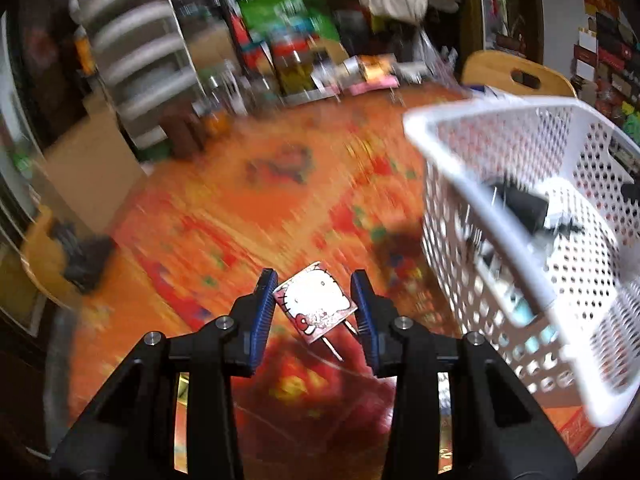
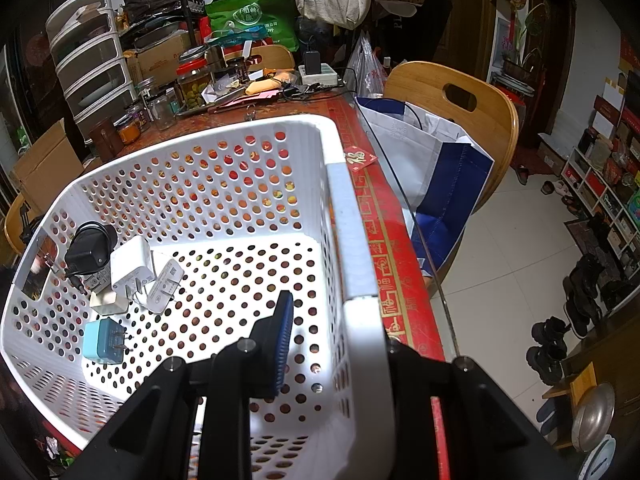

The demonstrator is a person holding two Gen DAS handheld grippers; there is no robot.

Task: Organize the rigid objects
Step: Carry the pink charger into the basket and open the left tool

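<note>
A small Hello Kitty charger plug (image 1: 316,302), pink and white with two metal prongs, sits between the blue pads of my left gripper (image 1: 315,300). The pads press on its sides and it hangs above the orange-red tablecloth (image 1: 240,208). The white perforated basket (image 1: 500,120) stands just to the right. My right gripper (image 2: 334,316) is shut on the basket's near wall (image 2: 352,240); one finger (image 2: 282,340) shows inside and the other is hidden behind the rim. In the basket lie a black adapter (image 2: 90,250), a white charger (image 2: 132,266) and a light blue charger (image 2: 103,340).
Jars (image 2: 192,80), a power strip (image 2: 318,74) and papers crowd the table's far side. A wooden chair (image 2: 452,96) with a white and blue bag (image 2: 432,160) stands beyond the table's right edge. Plastic drawers (image 2: 92,60) and a cardboard box (image 1: 92,168) stand at the left.
</note>
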